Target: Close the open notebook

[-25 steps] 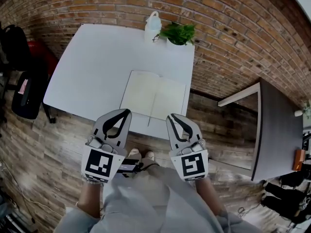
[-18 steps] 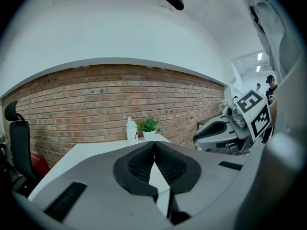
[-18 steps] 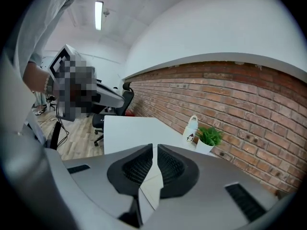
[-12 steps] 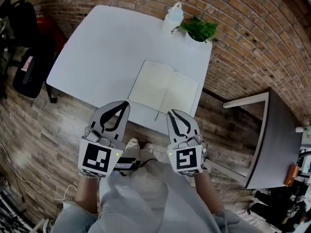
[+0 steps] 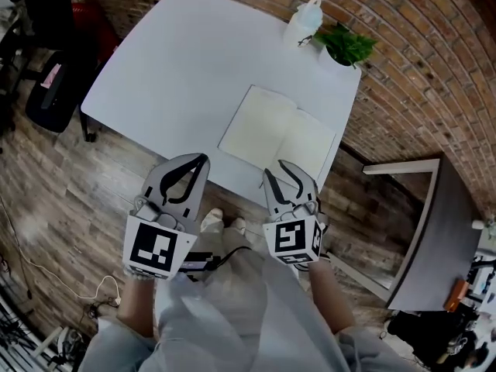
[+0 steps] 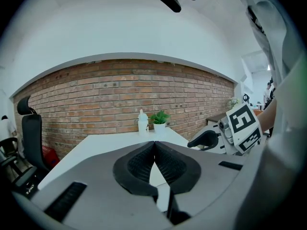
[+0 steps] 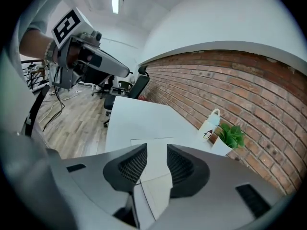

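The open notebook [image 5: 279, 136] lies flat with blank cream pages near the front right corner of the white table [image 5: 186, 68]. My right gripper [image 5: 277, 169] hovers just short of the notebook's near edge. Its jaws are opening, with nothing gripped. In the right gripper view [image 7: 157, 152] the notebook's [image 7: 154, 164] pages show through the gap. My left gripper [image 5: 203, 160] is shut and empty, at the table's front edge to the left of the notebook. The left gripper view [image 6: 154, 143] shows its pads [image 6: 144, 159] pressed together.
A white bottle [image 5: 302, 20] and a small potted plant [image 5: 346, 45] stand at the table's far right corner against the brick wall. A black office chair [image 5: 43, 84] is left of the table. A grey table [image 5: 426, 223] stands to the right.
Both grippers have come forward and down toward the table's front edge. The right gripper's jaws have parted from shut. The left gripper stays shut.
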Demonstrator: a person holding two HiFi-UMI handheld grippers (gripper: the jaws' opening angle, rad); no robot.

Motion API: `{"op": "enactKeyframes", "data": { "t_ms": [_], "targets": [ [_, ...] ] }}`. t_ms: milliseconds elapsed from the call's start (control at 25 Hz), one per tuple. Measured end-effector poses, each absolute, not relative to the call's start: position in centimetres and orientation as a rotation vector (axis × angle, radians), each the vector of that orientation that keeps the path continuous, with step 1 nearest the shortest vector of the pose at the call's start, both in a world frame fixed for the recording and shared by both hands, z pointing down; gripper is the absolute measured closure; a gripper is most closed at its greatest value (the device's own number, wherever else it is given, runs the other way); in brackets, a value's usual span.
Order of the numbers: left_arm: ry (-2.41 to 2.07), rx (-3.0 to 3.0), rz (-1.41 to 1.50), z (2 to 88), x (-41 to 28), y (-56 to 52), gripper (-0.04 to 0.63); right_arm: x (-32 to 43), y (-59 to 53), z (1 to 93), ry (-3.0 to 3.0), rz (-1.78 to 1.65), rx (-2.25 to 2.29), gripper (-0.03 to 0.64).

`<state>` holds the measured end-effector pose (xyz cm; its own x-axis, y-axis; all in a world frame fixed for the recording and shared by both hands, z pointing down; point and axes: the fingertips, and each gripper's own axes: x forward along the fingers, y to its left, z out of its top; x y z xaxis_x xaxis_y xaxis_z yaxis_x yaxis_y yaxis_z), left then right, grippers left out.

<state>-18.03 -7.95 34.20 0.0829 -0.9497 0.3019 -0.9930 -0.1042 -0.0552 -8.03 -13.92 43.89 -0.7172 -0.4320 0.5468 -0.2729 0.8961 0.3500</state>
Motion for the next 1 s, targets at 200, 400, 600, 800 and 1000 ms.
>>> {"op": "enactKeyframes", "data": {
  "t_ms": [200,400,600,800,1000],
  "targets": [
    [-1.997,2.154,0.398,35.1,-19.1,-7.5,0.577,-9.1,-13.8,47.1,-2.340,-0.369,0.430,0.473],
    [-2.000,2.126,0.412,36.0,-20.0,-7.0,0.577,-9.7,-13.7,50.3,-2.247,-0.442,0.358,0.459],
    [-1.997,2.101,0.417,36.8,-20.4,-6.7,0.577,-9.7,-13.7,53.3,-2.161,-0.488,0.305,0.457],
    [-1.994,2.084,0.416,37.5,-20.8,-6.8,0.577,-9.8,-13.9,55.1,-2.086,-0.556,0.269,0.457],
    [-1.994,2.069,0.410,38.0,-21.0,-6.7,0.577,-10.2,-13.7,56.0,-2.059,-0.606,0.239,0.457]
  ]
}}
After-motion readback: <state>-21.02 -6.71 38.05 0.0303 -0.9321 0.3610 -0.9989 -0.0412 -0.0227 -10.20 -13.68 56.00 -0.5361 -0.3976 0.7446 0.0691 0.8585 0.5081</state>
